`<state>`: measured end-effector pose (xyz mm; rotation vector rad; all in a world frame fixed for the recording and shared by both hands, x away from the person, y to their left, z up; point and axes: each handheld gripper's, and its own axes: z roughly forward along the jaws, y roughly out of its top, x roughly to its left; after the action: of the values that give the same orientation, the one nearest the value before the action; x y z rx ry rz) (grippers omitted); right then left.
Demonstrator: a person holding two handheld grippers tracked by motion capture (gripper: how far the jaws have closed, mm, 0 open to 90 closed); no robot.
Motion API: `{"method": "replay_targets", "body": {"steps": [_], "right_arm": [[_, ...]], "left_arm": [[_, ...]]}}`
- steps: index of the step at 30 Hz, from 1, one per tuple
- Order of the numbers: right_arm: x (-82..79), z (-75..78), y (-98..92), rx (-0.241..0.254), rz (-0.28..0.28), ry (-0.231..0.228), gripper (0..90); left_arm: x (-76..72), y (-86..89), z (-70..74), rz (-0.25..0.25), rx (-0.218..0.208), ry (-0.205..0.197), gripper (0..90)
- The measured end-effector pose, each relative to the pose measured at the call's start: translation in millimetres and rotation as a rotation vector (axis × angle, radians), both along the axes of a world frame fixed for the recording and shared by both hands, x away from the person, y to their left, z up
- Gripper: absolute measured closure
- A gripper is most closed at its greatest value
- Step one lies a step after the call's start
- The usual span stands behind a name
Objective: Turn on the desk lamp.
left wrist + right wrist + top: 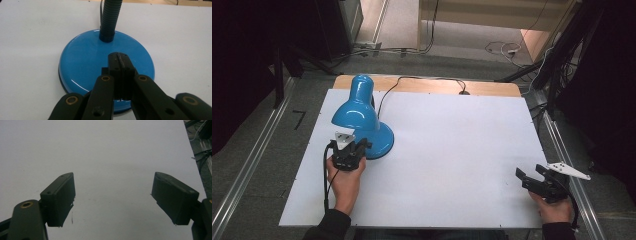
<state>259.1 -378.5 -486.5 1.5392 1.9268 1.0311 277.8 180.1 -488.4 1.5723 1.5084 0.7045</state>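
Glossy blue desk lamp [360, 117] on white table [452, 150]: round base [85, 62], ribbed dark-blue neck [109, 17], domed shade. Left gripper [118, 58] directly in front of it, jaws pressed together, tips over the base's top. Whether they touch it, cannot tell. Right gripper [113, 195] well apart, jaws spread wide, holding nothing.

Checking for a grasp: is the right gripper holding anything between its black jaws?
No: the right gripper has its jaws spread wide, with just bare white table between them.
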Motion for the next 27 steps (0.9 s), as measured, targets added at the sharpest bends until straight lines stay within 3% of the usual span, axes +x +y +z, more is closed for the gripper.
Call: {"method": "replay_targets", "body": {"steps": [27], "right_arm": [[0.0,0.1,-0.1,0.003,0.001,-0.003,17.5]], "left_arm": [[7.7,-1.0,-10.9,-0.009,0.006,0.038,90.0]]}}
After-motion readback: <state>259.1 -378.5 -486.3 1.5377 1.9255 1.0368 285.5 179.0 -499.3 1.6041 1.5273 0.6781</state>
